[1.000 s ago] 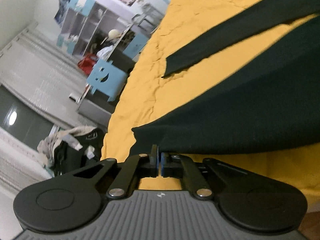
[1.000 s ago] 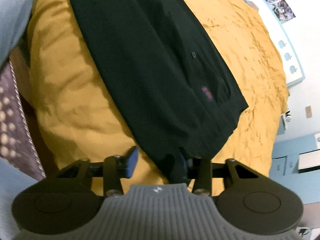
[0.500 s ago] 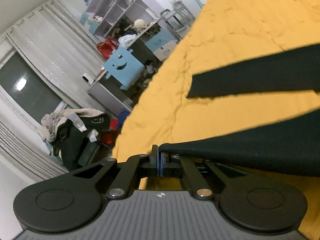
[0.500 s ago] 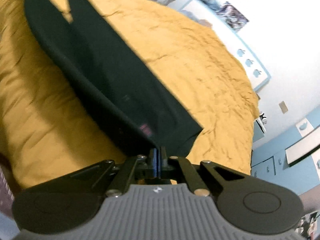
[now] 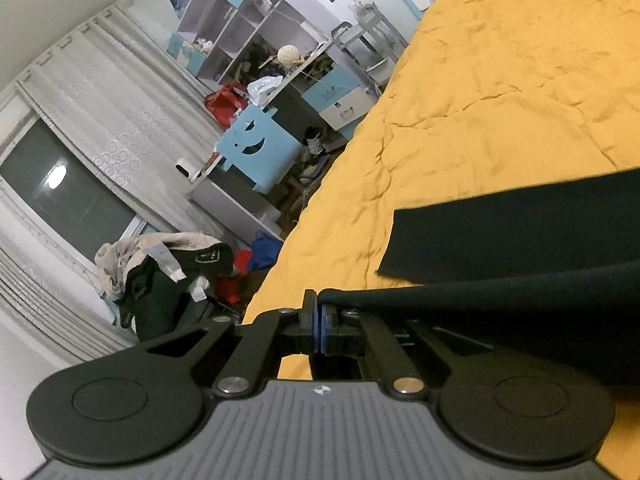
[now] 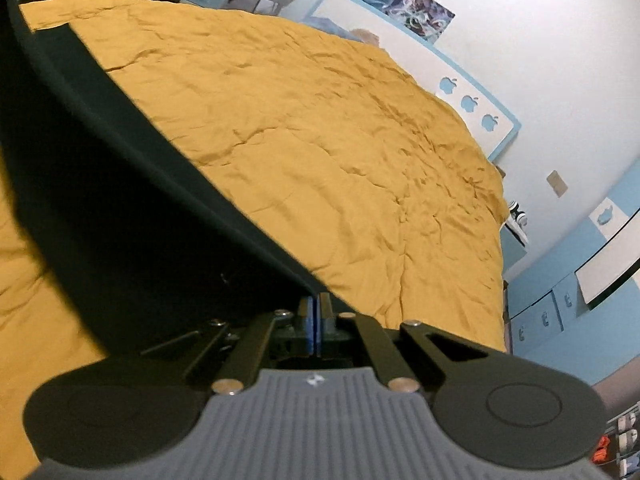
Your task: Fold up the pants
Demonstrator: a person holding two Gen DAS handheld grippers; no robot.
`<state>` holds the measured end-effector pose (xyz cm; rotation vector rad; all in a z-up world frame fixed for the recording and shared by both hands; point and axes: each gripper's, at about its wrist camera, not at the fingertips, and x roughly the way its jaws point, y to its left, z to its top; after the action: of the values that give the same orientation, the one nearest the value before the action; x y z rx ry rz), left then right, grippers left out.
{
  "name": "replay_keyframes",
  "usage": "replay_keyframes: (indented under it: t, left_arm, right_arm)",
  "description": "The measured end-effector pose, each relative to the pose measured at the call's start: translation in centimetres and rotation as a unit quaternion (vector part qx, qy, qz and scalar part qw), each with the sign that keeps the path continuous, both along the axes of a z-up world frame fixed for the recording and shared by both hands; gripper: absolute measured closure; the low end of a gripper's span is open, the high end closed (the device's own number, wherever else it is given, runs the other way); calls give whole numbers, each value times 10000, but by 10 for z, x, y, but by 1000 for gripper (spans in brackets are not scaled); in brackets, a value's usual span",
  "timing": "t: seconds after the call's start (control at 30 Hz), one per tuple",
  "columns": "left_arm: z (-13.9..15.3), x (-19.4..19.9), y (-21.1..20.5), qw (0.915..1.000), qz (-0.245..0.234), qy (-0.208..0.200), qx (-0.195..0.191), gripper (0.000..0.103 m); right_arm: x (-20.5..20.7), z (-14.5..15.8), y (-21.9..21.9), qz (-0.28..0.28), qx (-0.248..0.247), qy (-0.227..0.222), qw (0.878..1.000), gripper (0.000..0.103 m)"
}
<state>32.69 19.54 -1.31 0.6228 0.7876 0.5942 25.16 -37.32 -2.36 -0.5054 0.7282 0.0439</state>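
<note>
Dark green pants (image 5: 500,236) lie on a bed with a yellow cover (image 5: 500,100). My left gripper (image 5: 318,312) is shut on the hem of the near leg and holds it lifted off the cover; the far leg lies flat beyond it. In the right wrist view my right gripper (image 6: 314,308) is shut on the waist corner of the pants (image 6: 100,200) and holds it raised, with the cloth stretched away to the upper left above the yellow cover (image 6: 320,140).
Left of the bed stand a cluttered desk with a blue chair (image 5: 256,152), shelves (image 5: 236,28), a curtained window (image 5: 72,200) and a pile of clothes (image 5: 160,272). A white and blue headboard (image 6: 472,96) and blue drawers (image 6: 552,312) lie beyond the bed's right side.
My right gripper closed on the waist corner. Both grippers lifted their ends of the pants off the cover, and both views tilted up toward the room.
</note>
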Motion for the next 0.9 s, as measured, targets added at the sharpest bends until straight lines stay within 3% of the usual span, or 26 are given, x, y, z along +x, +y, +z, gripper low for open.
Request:
replay_keyframes:
  t: [0.2,0.4,0.57,0.9]
  left_arm:
    - [-15,55,-6,9997,-10,224,118,102]
    - [-49,99,-16,9975,-95,612,340,102]
    - [-78,128,-25,9941,-224,858,621,102]
    - [-111,159,-36,9907,-347,1108,713,102]
  right_arm:
    - [77,-21,-16,-107,121,391,9991,103]
    - [130,-59,-23,-221,206,928,9952,103]
    - [155,-79,-29,-265,294,1267,9911,103]
    - [179,-102,-46,-462,893,1742,9796,103]
